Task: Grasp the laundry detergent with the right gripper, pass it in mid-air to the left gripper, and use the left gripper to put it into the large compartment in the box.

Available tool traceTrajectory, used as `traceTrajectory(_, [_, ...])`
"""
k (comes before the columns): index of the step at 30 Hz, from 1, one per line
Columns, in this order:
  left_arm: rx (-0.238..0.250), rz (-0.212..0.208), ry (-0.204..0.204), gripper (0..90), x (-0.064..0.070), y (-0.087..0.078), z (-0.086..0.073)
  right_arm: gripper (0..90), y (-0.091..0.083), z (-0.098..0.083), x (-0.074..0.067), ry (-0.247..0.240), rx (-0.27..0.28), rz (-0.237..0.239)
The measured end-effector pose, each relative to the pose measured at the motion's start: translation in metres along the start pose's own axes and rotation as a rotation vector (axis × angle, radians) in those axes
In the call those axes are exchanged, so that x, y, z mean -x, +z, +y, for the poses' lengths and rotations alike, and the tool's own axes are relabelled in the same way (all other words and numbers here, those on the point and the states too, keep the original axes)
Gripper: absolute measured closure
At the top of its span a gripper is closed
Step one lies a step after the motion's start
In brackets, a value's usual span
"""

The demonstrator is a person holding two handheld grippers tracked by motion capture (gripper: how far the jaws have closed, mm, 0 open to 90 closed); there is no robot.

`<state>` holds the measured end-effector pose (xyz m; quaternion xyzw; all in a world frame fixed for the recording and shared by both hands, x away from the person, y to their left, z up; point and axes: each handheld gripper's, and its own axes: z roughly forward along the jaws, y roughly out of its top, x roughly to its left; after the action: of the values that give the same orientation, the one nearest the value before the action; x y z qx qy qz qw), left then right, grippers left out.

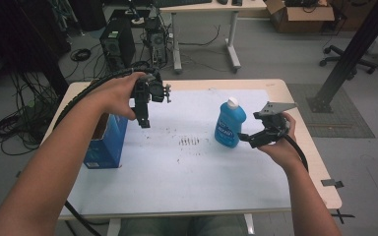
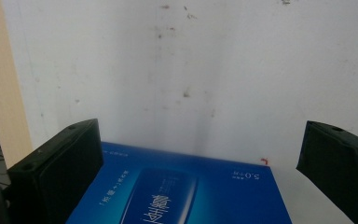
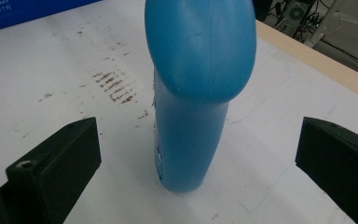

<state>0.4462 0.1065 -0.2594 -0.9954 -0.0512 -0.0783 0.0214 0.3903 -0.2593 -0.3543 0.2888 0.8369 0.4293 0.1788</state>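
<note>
Right gripper (image 1: 250, 139): we hold it just beside the blue plastic bottle with the white cap (image 1: 230, 124), jaws spread wide and empty; in the right gripper view the bottle (image 3: 193, 88) stands between the two black jaws, touching neither.
Left gripper (image 1: 144, 118): we hold it raised above the table, pointing down, jaws wide apart with nothing between them; in the left gripper view the printed top of the blue cardboard box (image 2: 186, 191) lies below them.
Bottle position: upright on the white sheet (image 1: 177, 167) that covers the table, right of centre, well apart from the box.
Risk, tipping: we judge the bottle tall and narrow at its foot. A jaw that meets it off centre, or one jaw before the other, may push it over.
Risk, slipping: the body looks smooth and rounded, broader at the shoulder than below. A grip placed high may slide; a hard grip may dent the thin wall.
Risk, cap: we cannot tell whether the cap is tight; tilting may spill.
Surroundings: the open-topped blue box (image 1: 107, 140) stands at the left edge of the sheet; dark scuff marks (image 1: 189, 141) lie on the sheet near the centre.
Obstructions: nothing stands between the right jaws and the bottle; the sheet between bottle and box is bare.
Off-table: computer towers (image 1: 118, 46) and cables on the floor beyond.
</note>
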Motion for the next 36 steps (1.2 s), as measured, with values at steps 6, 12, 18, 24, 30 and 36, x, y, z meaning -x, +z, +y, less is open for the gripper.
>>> traceTrajectory(6, [-0.008,-0.002,0.003,0.2,0.0,0.001,0.0,0.0,0.011,-0.008,0.002,0.021,0.018,0.005])
traceTrajectory(12, [-0.005,-0.001,0.005,0.2,0.0,0.002,0.002,0.0,0.021,-0.014,0.002,0.034,0.048,0.007])
traceTrajectory(18, [-0.004,-0.003,0.009,0.2,0.0,0.002,0.003,0.0,0.032,-0.02,-0.001,0.037,0.073,0.005])
traceTrajectory(24, [-0.002,-0.001,0.008,0.2,0.001,-0.001,0.006,0.0,0.044,-0.028,-0.001,0.057,0.104,0.003])
traceTrajectory(30, [-0.003,0.003,0.01,0.2,0.001,-0.003,0.007,0.0,0.053,-0.032,-0.001,0.078,0.126,0.014])
traceTrajectory(36, [-0.005,0.003,0.007,0.2,0.001,-0.004,0.005,0.0,0.062,-0.033,-0.002,0.089,0.15,0.016])
